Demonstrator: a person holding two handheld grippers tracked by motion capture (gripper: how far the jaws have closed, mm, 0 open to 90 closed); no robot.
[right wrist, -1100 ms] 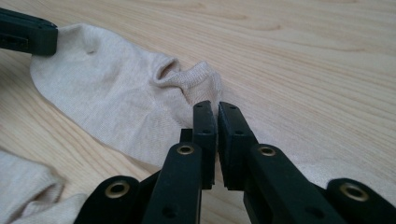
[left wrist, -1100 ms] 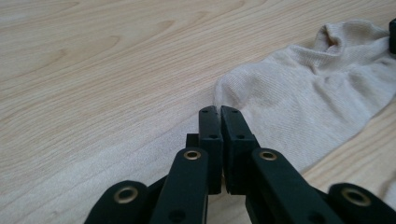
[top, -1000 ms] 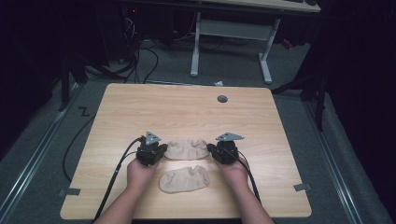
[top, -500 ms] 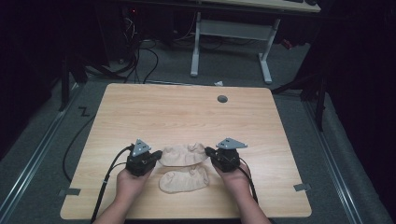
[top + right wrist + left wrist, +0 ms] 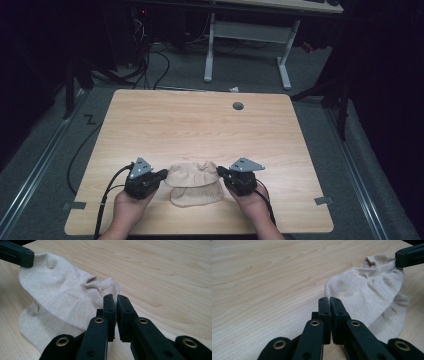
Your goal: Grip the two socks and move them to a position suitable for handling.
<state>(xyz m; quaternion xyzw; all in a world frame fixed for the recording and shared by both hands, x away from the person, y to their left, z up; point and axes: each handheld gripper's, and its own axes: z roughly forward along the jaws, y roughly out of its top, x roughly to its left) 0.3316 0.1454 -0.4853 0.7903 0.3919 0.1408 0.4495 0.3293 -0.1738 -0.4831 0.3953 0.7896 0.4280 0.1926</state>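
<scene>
Upper sock (image 5: 192, 175): a beige ankle sock is being held stretched between the two grippers, lifted over the near part of the table; in the right gripper view it is seen hanging above the second sock.
Lower sock (image 5: 197, 196): a matching beige sock is lying flat on the table at about 6 o'clock of the tabletop, partly covered by the upper sock.
Left gripper (image 5: 161, 176): its jaws are being kept clamped together on one end of the upper sock (image 5: 367, 292), at about 9 o'clock of the sock; the pinched edge is seen in the left gripper view.
Right gripper (image 5: 222, 173): its jaws are being kept clamped on the sock's cuff end (image 5: 75, 295), at about 3 o'clock of the sock; a thin slit is showing between the jaws where the fabric is pinched.
Writing: no brand, label or lettering is being made out on the socks, the grippers or the table.
Table (image 5: 200, 125): a light wood-grain top with rounded corners; a round grey cable port (image 5: 238, 106) is set at about 12 o'clock, slightly toward 1.
Room: grey carpet is lying around the table, with dark surroundings; cables (image 5: 150, 60) are lying on the floor at about 11 o'clock, and a white desk frame (image 5: 250, 37) is standing at 12 o'clock beyond the table.
</scene>
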